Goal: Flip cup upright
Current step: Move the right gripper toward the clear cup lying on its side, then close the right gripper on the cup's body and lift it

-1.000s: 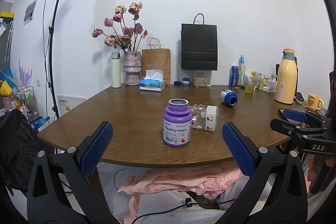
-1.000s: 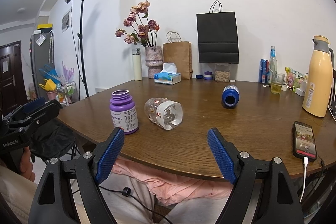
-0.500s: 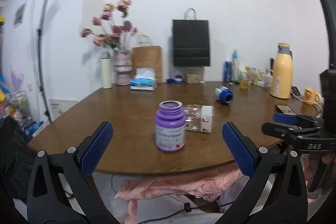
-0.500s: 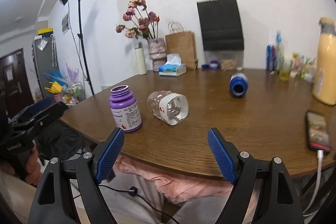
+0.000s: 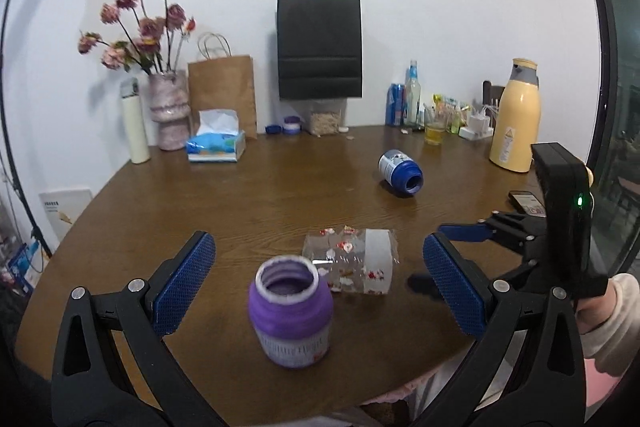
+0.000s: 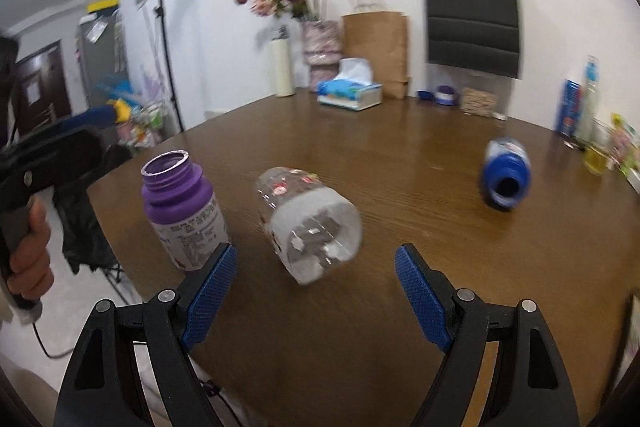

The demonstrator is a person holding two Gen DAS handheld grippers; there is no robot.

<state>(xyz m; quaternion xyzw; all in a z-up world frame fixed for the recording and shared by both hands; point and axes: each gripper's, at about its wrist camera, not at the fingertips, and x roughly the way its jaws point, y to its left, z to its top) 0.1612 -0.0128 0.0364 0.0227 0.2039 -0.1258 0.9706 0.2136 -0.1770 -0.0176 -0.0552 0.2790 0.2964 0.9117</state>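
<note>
A clear cup with small red prints lies on its side on the brown table; in the right wrist view the cup has its open mouth toward me. My right gripper is open and empty, just short of the cup's mouth. My left gripper is open and empty, its fingers on either side of an upright purple bottle in front of the cup. The right gripper also shows in the left wrist view, to the right of the cup.
A blue bottle lies on its side further back right. The purple bottle stands left of the cup. A tissue box, flower vase, paper bags, drinks, a yellow thermos and a phone line the far edges.
Both grippers have moved forward over the table and tilted downward toward the cup and purple bottle. Both stay open. The cup and bottles have not moved.
</note>
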